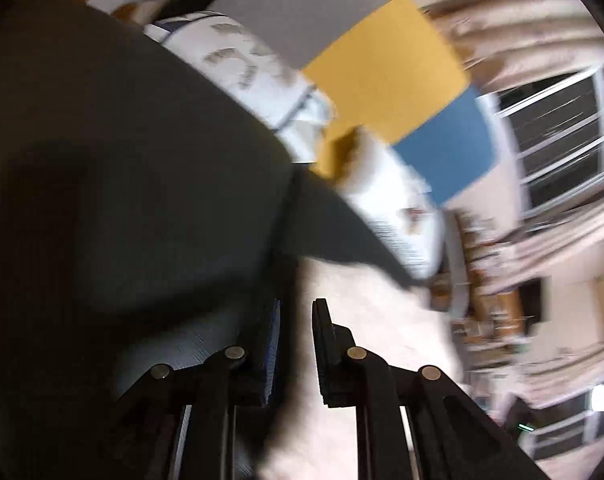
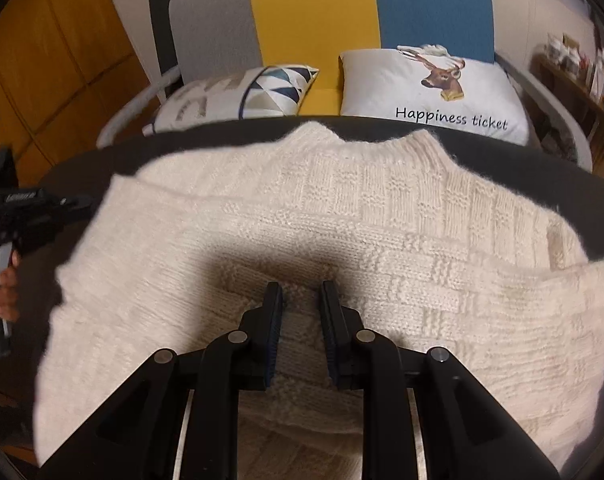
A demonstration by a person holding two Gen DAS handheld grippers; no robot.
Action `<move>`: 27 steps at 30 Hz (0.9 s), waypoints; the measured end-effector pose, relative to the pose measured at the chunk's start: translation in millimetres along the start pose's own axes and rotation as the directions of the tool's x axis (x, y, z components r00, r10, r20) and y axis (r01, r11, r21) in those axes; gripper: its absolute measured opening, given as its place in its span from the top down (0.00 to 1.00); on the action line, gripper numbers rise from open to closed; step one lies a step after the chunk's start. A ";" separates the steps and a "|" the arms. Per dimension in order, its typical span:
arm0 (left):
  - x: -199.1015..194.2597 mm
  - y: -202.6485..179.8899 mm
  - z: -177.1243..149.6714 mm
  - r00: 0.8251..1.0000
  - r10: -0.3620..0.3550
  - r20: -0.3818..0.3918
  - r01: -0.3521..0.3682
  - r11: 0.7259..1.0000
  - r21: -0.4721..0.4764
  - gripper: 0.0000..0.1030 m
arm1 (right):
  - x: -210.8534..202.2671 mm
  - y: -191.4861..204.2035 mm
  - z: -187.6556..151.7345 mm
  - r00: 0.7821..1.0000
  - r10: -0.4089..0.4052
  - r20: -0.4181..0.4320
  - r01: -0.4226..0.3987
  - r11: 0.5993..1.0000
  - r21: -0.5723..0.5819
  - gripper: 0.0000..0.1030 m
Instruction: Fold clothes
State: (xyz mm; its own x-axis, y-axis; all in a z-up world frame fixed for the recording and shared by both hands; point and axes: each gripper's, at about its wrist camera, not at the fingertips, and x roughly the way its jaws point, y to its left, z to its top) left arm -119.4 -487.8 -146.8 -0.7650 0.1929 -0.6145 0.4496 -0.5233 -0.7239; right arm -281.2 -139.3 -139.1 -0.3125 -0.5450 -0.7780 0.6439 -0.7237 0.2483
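the cream knit sweater (image 2: 321,248) lies spread on the dark tabletop (image 2: 541,168), neckline toward the sofa pillows (image 2: 433,92). the right hand-held gripper (image 2: 300,300) sits low over the knit near its bottom edge, jaws narrow, some knit between them, but whether it's pinched is hard to tell. the left hand-held gripper (image 1: 298,320) is narrow too and looks empty, off at the sweater's side edge. probably best to grab the hem in both corners evenly before folding, or the loose knit will bunch.
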 end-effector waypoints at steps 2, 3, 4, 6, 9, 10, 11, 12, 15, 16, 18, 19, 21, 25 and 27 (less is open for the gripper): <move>0.7 -14.8 -11.8 0.998 -0.035 -0.042 0.038 0.997 0.073 0.85 | -11.6 -5.4 -4.1 0.999 0.047 0.024 -0.048 0.999 0.026 0.79; 1.8 -22.8 -18.0 0.997 -0.047 -0.066 0.054 0.992 0.113 0.85 | -18.3 -8.3 -7.5 0.998 0.048 0.033 -0.049 0.998 0.030 0.79; 7.4 -32.0 -24.8 0.995 -0.039 -0.089 0.052 0.986 0.159 0.85 | -23.3 -10.5 -10.6 0.999 0.037 0.037 -0.038 0.999 0.030 0.79; 25.8 -49.5 -40.2 0.991 0.030 -0.132 0.006 0.965 0.261 0.85 | -31.5 -18.5 -15.6 0.999 0.003 0.039 -0.005 0.999 0.032 0.79; 48.3 -49.3 -62.5 0.970 0.189 -0.153 -0.128 0.932 0.340 0.86 | -35.7 -32.6 -22.0 0.996 -0.090 0.018 0.090 0.995 0.033 0.79; 49.8 -48.0 -68.4 0.970 0.205 -0.128 -0.147 0.920 0.363 0.86 | -36.1 -36.6 -24.4 0.992 -0.125 0.007 0.125 0.992 0.028 0.79; 50.0 -47.8 -70.8 0.972 0.211 -0.107 -0.156 0.912 0.380 0.88 | -35.2 -41.4 -26.5 0.987 -0.159 -0.007 0.159 0.987 0.020 0.79; 50.6 -47.6 -71.8 0.972 0.212 -0.102 -0.159 0.911 0.379 0.88 | -33.0 -46.2 -28.9 0.981 -0.192 -0.026 0.192 0.981 0.006 0.79; 49.7 -48.3 -68.9 0.973 0.201 -0.114 -0.153 0.931 0.332 0.88 | -31.5 -56.0 -32.4 0.983 -0.180 -0.029 0.181 0.983 0.011 0.79; 46.3 -51.7 -67.7 0.975 0.194 -0.109 -0.150 0.934 0.324 0.86 | -36.8 -61.3 -33.4 0.988 -0.151 -0.015 0.151 0.987 0.048 0.79; 38.5 -63.9 -73.3 0.984 0.147 -0.102 -0.107 0.939 0.326 0.85 | -52.1 -74.4 -36.0 0.997 -0.077 0.030 0.072 0.987 0.146 0.79; 35.1 -67.7 -77.6 0.987 0.126 -0.102 -0.086 0.940 0.329 0.83 | -62.2 -87.3 -41.5 0.997 -0.041 0.064 0.027 0.976 0.216 0.79; 28.5 -72.4 -81.3 0.988 0.114 -0.102 -0.072 0.936 0.343 0.83 | -84.9 -119.5 -56.6 0.989 0.022 0.146 -0.075 0.926 0.370 0.79; 36.2 -80.6 -91.4 0.987 0.116 -0.111 -0.066 0.921 0.384 0.83 | -109.0 -173.8 -76.5 0.971 0.051 0.236 -0.175 0.819 0.546 0.79; 43.8 -81.1 -95.4 0.984 0.134 -0.117 -0.078 0.917 0.390 0.83 | -107.9 -182.0 -78.3 0.962 0.082 0.259 -0.220 0.795 0.565 0.79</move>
State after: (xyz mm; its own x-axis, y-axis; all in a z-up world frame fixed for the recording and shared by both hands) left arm -145.3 -357.7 -144.9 -0.6383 0.2171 -0.7385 0.2924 -0.8191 -0.4935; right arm -310.0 84.3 -145.5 -0.4291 -0.6934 -0.5789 0.1859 -0.6949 0.6946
